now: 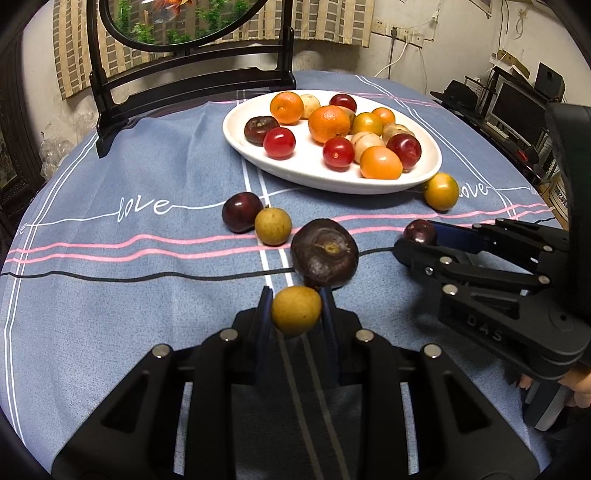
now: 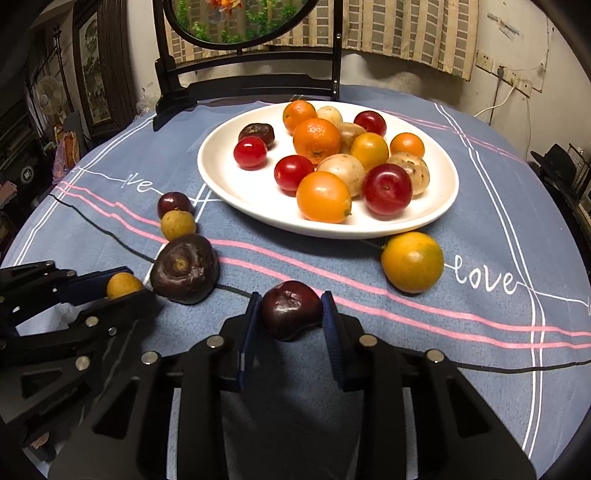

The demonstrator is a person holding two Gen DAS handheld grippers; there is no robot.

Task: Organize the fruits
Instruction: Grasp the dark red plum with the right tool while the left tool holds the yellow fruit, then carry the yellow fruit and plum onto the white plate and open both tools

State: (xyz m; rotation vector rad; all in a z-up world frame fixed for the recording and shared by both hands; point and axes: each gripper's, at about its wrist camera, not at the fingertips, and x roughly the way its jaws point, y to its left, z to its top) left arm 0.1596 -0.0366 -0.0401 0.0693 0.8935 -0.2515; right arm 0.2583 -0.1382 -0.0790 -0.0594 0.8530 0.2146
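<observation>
Right wrist: plum (image 2: 290, 310) between claw (image 2: 290, 317) pads.

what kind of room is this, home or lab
Most likely a lived-in home: a cloth-covered table with a white plate of fruit, a curtained window, and a cluttered desk with a monitor.

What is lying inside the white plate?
The white plate holds oranges, red round fruits and pale ones, plus one dark fruit. Anything beneath the pile is hidden.

Black linkage tool (image 1: 295, 295) with silver pins, blue pads.
</observation>
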